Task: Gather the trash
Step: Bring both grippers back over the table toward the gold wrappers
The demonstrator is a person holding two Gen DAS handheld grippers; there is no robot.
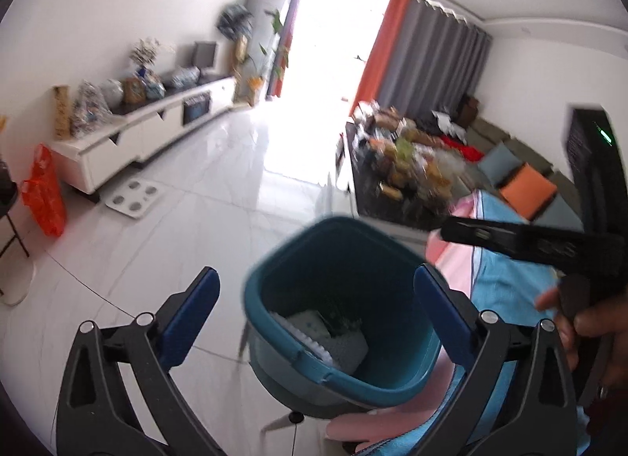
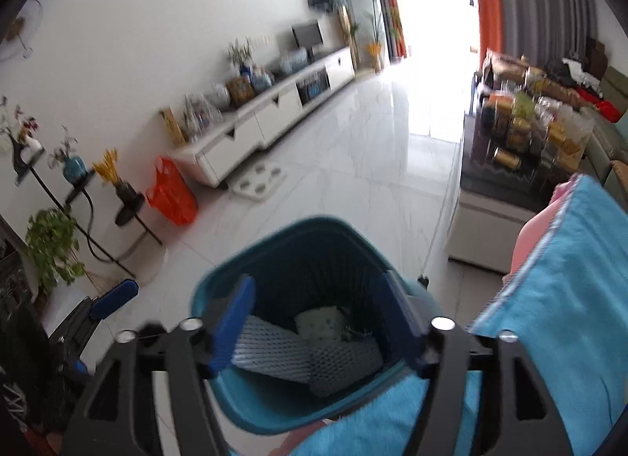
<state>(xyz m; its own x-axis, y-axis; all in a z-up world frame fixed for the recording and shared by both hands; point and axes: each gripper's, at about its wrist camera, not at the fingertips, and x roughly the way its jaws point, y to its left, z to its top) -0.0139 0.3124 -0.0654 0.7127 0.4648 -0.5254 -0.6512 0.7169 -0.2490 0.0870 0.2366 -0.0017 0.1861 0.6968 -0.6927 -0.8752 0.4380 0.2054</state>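
Floor: glossy white marble-look tiles (image 2: 353,189), open beyond the bin.
Bin: teal plastic wastebasket (image 2: 314,244), rim clear; white mesh foam wrappers (image 2: 274,354) and a pale printed packet (image 2: 318,318) lie at its bottom.
Cloth: blue and pink towel (image 2: 569,279) just right of the bin, touching it.
Left gripper (image 1: 314,310): released, spread wide above the bin, empty.
Right gripper (image 2: 318,322): released over the bin, empty.
Bag: orange plastic bag (image 2: 170,197) well left of the bin.
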